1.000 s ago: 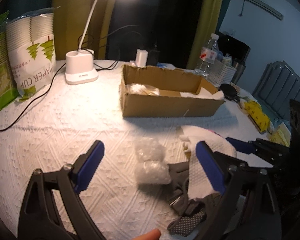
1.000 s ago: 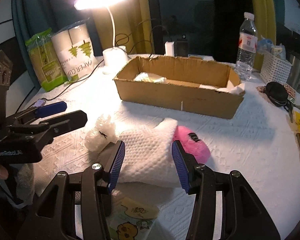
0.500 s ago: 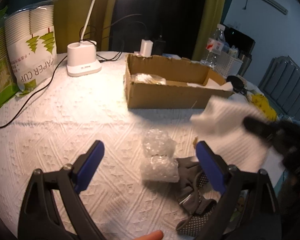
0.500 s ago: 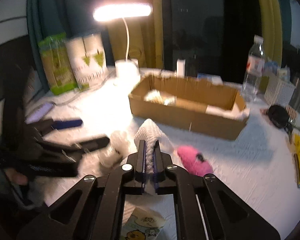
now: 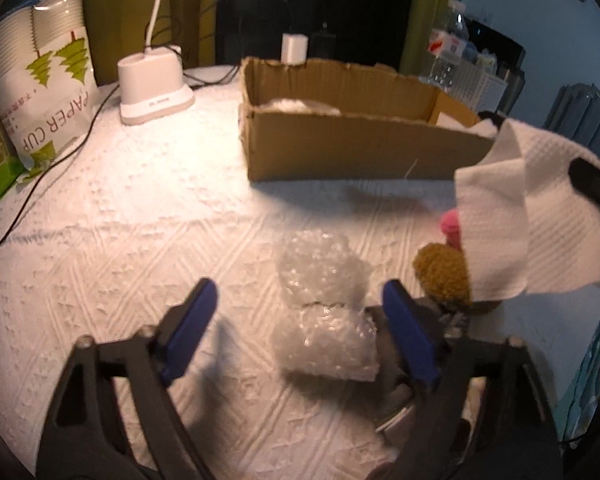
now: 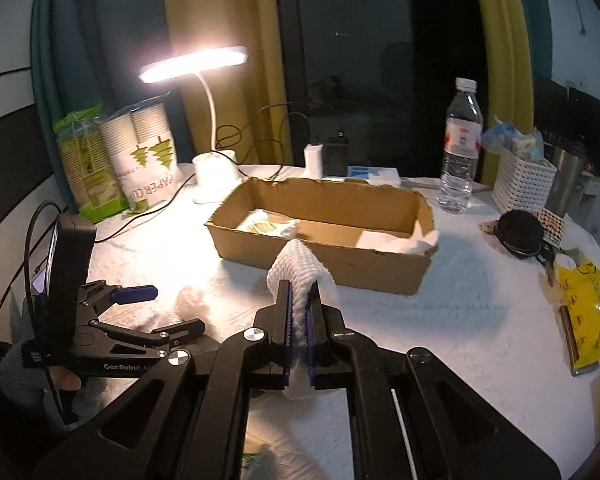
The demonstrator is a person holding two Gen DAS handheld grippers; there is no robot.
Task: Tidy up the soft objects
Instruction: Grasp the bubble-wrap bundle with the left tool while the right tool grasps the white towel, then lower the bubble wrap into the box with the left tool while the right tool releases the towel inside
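the right hand-held gripper (image 6: 298, 322) has its jaws pressed together on a white paper towel (image 6: 302, 268), which sticks up between the blue pads and hangs down under them. in the left wrist view the same towel (image 5: 516, 216) hangs in the air at the right, above the table (image 5: 140, 220), and one dark finger of that hand-held gripper is seen on it.

the left hand-held gripper (image 5: 300, 332) points down at the table and its jaws are closing. a clear bubble wrap bundle (image 5: 326, 308) lies on the white cloth between the blue pads, nearer to the right pad, but the pads do not press on it. just beside the bundle, to the right, lies a mustard yellow fuzzy thing (image 5: 444, 276), partly under the hanging towel, and behind it a pink soft thing (image 5: 450, 226) shows a little.

farther back stands an open cardboard box (image 6: 324, 236) with something white inside at each end. behind it are a lit desk lamp (image 6: 204, 68), a pack of paper cups (image 6: 144, 152) and a water bottle (image 6: 460, 144).
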